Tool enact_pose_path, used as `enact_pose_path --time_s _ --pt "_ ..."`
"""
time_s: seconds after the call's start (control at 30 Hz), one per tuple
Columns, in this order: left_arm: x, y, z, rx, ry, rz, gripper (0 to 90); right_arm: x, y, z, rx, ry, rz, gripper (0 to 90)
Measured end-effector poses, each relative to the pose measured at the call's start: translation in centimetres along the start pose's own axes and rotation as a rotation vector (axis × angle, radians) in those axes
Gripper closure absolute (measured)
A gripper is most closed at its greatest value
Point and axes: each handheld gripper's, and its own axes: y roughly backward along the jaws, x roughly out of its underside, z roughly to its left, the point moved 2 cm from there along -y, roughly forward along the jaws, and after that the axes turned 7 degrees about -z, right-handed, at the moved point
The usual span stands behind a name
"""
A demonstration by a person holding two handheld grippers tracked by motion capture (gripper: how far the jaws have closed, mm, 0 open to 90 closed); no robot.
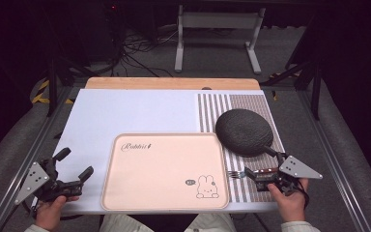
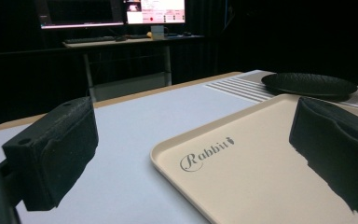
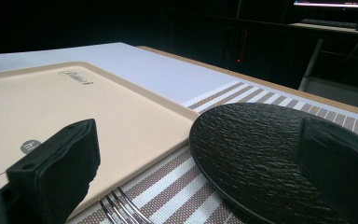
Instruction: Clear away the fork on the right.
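Observation:
A beige tray (image 1: 164,145) with a rabbit drawing lies at the middle of the table, its rim (image 2: 168,154) close to my left gripper. A round black textured plate (image 1: 244,131) rests on a striped placemat (image 1: 212,108) to the tray's right. Just ahead of my right gripper (image 1: 253,178), a fork (image 1: 234,174) lies on the mat with its tines (image 3: 119,205) low between the jaws. The right gripper (image 3: 200,154) is open, with the plate (image 3: 251,149) just beyond it. At the front left corner, my left gripper (image 1: 75,163) is open and holds nothing, as its own view (image 2: 196,140) confirms.
A pale blue cover (image 1: 125,111) spreads over the wooden table (image 1: 174,83). Beyond the far edge stand a white desk frame (image 1: 217,34) and loose cables on the floor. Lit monitors (image 2: 154,10) sit on a desk in the background.

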Motion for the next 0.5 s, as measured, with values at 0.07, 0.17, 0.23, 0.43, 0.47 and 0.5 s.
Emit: enact_pose_path --time_s 0.07,0.17,0.23,0.43,0.47,0.5 --pt "0.02 -0.04 -0.04 -0.001 0.001 0.0 1.8 0.01 -0.01 0.0 0.0 0.001 0.0 1.2" --pt "-0.04 -0.01 -0.05 0.0 0.0 -0.003 1.8 0.02 -0.05 0.03 -0.002 0.003 0.004 1.2" --pt "-0.04 -0.01 -0.04 0.0 0.001 -0.004 1.8 0.05 -0.07 0.03 -0.001 0.002 0.006 1.1" --pt "-0.03 -0.02 -0.07 0.001 -0.003 0.0 1.9 0.01 0.01 0.0 -0.002 -0.003 -0.001 1.1" --pt "-0.04 -0.01 -0.08 0.003 -0.006 -0.001 1.9 -0.01 0.02 -0.02 -0.002 0.0 -0.002 1.1" --pt "-0.06 0.0 -0.09 0.002 -0.005 -0.002 1.9 -0.05 0.07 -0.02 0.002 -0.002 -0.001 1.1"
